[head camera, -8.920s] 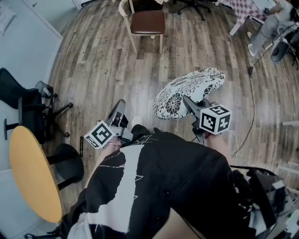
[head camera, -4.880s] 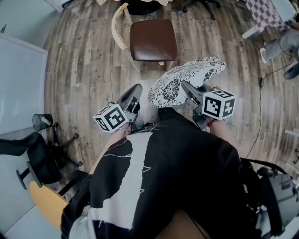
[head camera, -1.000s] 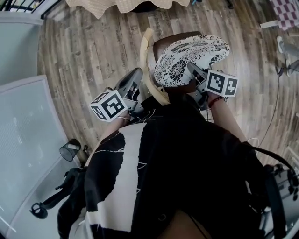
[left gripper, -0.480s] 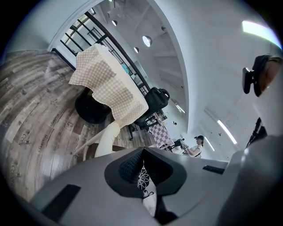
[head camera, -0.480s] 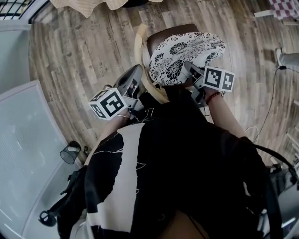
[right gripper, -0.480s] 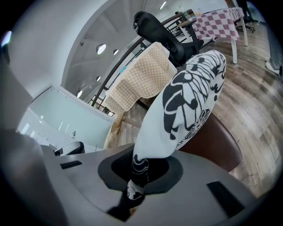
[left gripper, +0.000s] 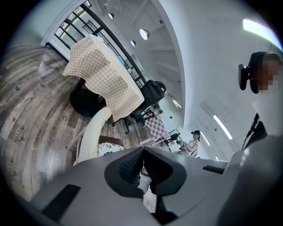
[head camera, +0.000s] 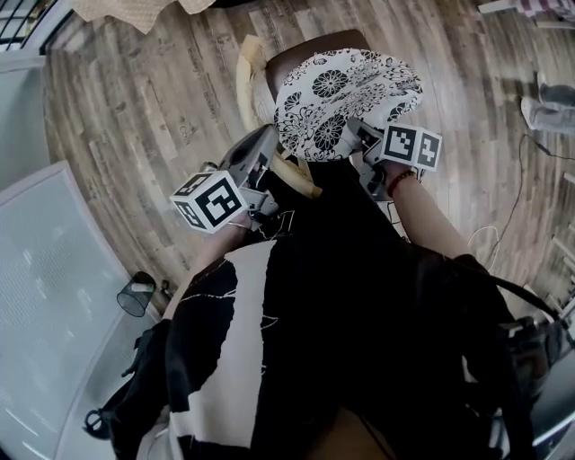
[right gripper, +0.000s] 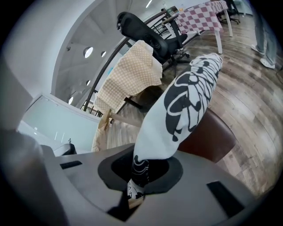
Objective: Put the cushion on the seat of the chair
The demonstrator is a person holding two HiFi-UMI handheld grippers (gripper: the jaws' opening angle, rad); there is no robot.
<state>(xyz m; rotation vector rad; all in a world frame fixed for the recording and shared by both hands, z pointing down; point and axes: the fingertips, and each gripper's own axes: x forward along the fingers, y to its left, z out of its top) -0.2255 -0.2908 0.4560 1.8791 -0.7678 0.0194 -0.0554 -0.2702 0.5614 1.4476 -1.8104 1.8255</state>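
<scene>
A round white cushion with black flower print [head camera: 346, 94] hangs above the brown seat [head camera: 314, 49] of a chair with a curved cream backrest [head camera: 254, 85]. My right gripper [head camera: 353, 135] is shut on the cushion's near edge. In the right gripper view the cushion [right gripper: 190, 103] rises from the right gripper [right gripper: 140, 171], with the brown seat [right gripper: 214, 137] just below it. My left gripper [head camera: 263, 141] hovers beside the backrest, left of the cushion, and touches neither. Its jaws meet in the left gripper view [left gripper: 142, 151] with nothing between them. The backrest [left gripper: 92, 137] and a bit of cushion [left gripper: 106, 148] show ahead.
A table draped in tan checked cloth [left gripper: 104, 75] stands beyond the chair, with black office chairs [right gripper: 148, 31] and a pink-checked table [right gripper: 208, 11] behind. A person [left gripper: 192, 141] sits far off. A wire bin [head camera: 135, 292] and a white panel [head camera: 54, 296] lie left; a cable [head camera: 512, 216] runs right.
The right gripper has carried the cushion forward and down over the chair seat and has rolled a little. The left gripper has shifted slightly towards the backrest.
</scene>
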